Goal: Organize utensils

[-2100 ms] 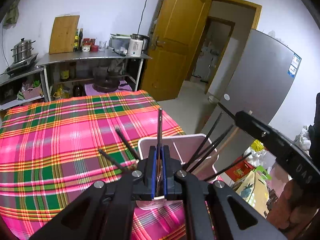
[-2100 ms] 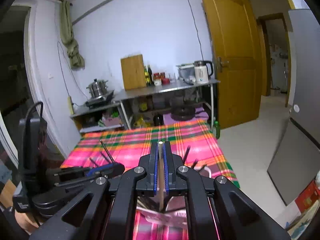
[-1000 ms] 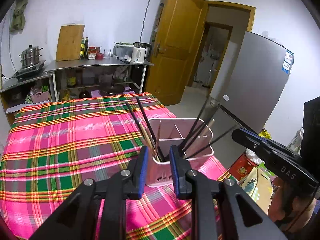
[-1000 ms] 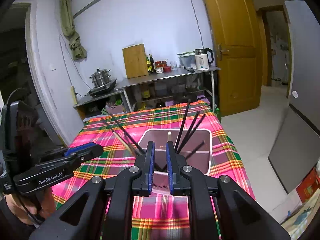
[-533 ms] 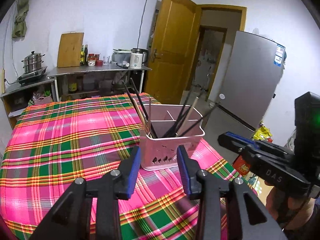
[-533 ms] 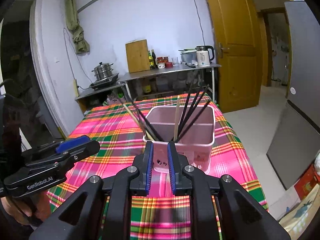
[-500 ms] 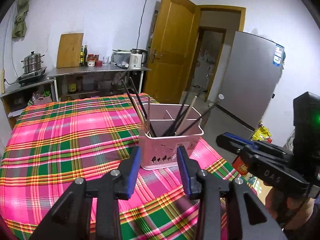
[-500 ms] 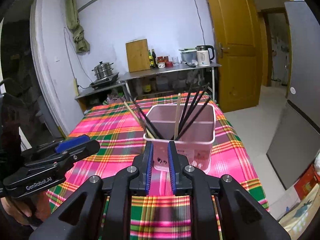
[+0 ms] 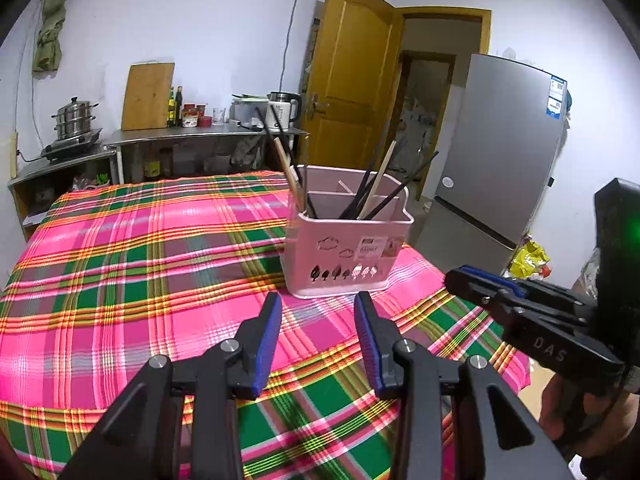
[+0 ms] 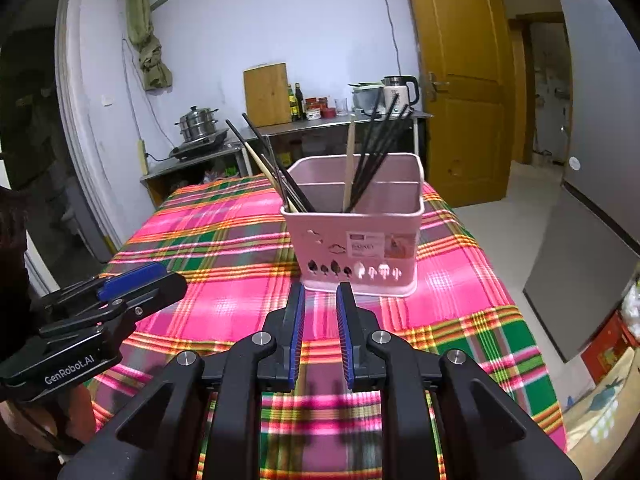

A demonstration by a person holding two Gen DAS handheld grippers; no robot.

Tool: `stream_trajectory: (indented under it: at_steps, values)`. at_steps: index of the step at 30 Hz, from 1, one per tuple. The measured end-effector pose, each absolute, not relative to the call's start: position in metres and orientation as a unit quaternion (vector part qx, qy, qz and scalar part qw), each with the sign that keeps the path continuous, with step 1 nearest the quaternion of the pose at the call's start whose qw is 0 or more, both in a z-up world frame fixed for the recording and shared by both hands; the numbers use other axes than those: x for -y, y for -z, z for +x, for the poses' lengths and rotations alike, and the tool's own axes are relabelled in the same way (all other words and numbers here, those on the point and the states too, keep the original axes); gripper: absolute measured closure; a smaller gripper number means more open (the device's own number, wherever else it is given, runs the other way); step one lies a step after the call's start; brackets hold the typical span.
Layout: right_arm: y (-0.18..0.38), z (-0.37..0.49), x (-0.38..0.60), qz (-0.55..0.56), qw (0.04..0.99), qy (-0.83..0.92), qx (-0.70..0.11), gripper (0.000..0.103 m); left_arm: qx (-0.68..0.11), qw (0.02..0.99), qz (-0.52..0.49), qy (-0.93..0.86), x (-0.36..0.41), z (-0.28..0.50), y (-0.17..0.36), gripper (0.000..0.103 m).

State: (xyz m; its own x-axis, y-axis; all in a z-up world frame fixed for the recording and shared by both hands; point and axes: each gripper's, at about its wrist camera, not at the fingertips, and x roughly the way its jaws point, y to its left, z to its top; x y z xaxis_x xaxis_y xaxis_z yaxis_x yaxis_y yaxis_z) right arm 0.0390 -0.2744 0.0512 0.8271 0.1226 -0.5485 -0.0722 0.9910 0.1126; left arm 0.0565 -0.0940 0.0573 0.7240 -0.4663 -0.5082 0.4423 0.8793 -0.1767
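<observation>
Left tool (image 10: 132,280), marked "GenRobot.AI", spread, empty; right tool (image 9: 480,280), marked "DAS", opening, empty; pink utensil holder (image 10: 360,236), label unreadable

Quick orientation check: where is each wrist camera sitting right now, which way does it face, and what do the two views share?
Left wrist: behind the empty left gripper, facing the pink holder; the right gripper shows at right.
Right wrist: behind the empty, opening right gripper, facing the holder; the left gripper shows at left.
Shared: holder, chopsticks, plaid tablecloth.
</observation>
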Motion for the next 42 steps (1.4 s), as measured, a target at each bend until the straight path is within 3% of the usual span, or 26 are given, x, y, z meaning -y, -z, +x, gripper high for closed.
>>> stream_trajectory:
  at_steps: [42]
  values:
    - [-0.046, 0.029, 0.276, 0.037, 0.955, -0.032, -0.292, 0.086, -0.278, 0.932, -0.013, 0.233, 0.097, 0.049, -0.041, 0.058]
